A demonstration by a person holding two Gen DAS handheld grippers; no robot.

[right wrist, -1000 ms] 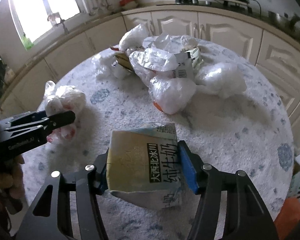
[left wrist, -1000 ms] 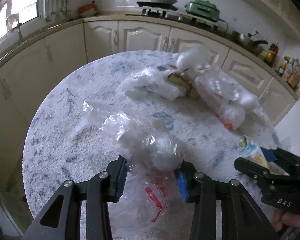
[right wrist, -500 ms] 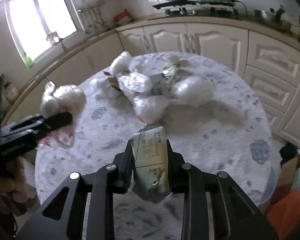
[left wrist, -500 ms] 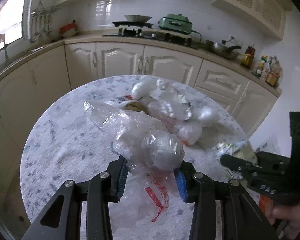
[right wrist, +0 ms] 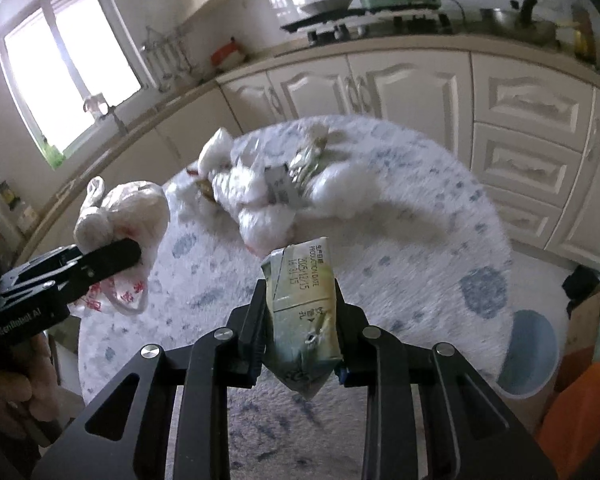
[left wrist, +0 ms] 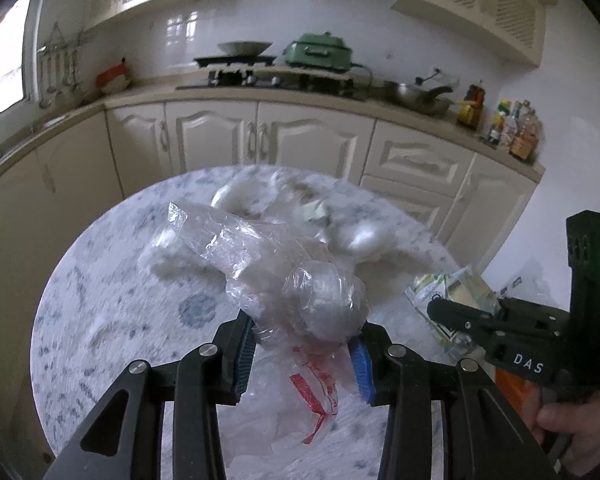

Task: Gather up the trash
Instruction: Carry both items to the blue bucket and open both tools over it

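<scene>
Left gripper (left wrist: 302, 350) clamped on a crumpled clear plastic bag (left wrist: 296, 280) with red print, held above the round marble-pattern table (left wrist: 112, 304); the bag's long axis runs from the jaws toward the upper left of the left wrist frame, loose tail hanging below the pads. Right gripper (right wrist: 300, 332) pinches a flattened milk carton (right wrist: 302, 312); its jaws have just been closing, the carton squeezed narrow between them. The carton's long axis follows the fingers, printed date end pointing up-frame, crushed corner hanging toward the lower edge. Both items clear of the tabletop. A heap of white bags and wrappers (right wrist: 276, 184) lies at the table's far side, mid-frame, blurred. In the right wrist view's lower right, a pale blue bin (right wrist: 532, 352) stands beside the table.
</scene>
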